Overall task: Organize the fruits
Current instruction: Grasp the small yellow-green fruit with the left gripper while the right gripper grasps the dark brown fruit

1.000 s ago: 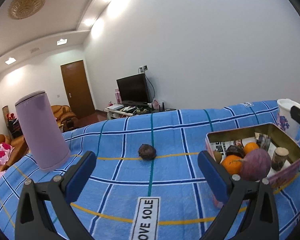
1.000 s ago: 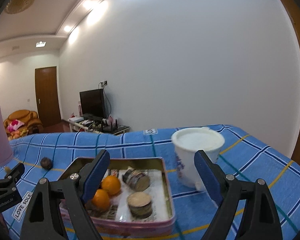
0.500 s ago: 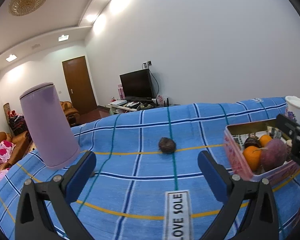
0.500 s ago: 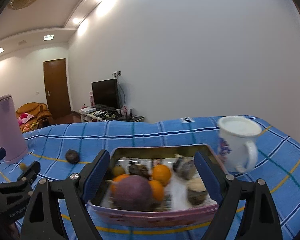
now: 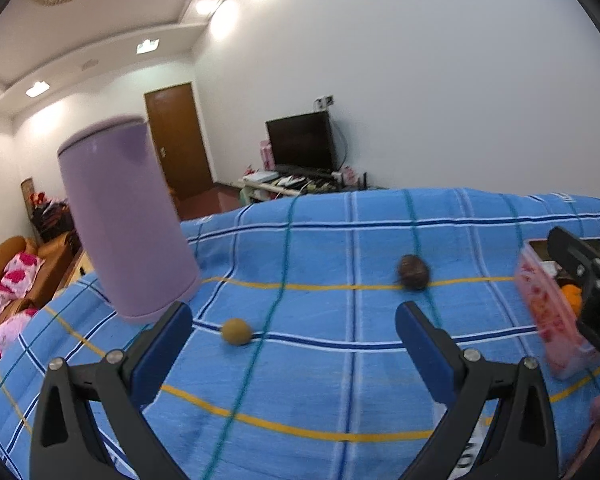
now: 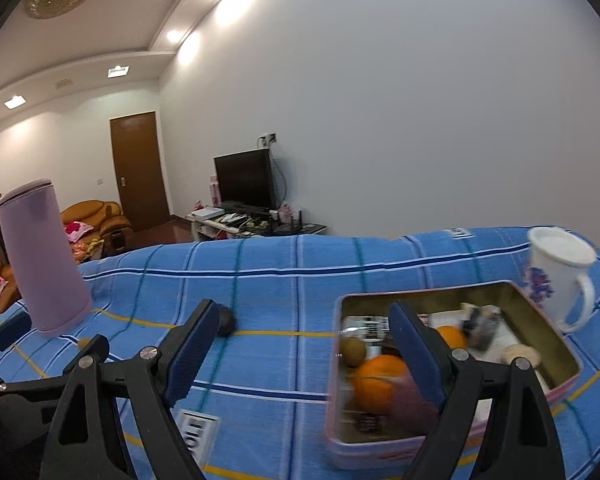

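A dark wrinkled fruit (image 5: 412, 272) and a small tan round fruit (image 5: 236, 331) lie loose on the blue checked cloth. My left gripper (image 5: 292, 344) is open and empty, just short of both. A pink tin (image 6: 556, 344) holds oranges (image 6: 374, 380), a green fruit (image 6: 352, 350) and a purple fruit; it also shows at the right edge of the left wrist view (image 5: 540, 312). My right gripper (image 6: 300, 348) is open and empty, its right finger over the tin, its left finger partly hiding the dark fruit (image 6: 228, 322).
A tall lilac flask (image 5: 128, 220) stands at the left on the cloth, also in the right wrist view (image 6: 44, 256). A white mug (image 6: 556, 276) stands behind the tin at the right. A sofa, door and TV stand lie beyond the table.
Both grippers have swung left. The flask and dark fruit shifted right in both views, the tan fruit came into the left view, and the tin slid toward the right edge.
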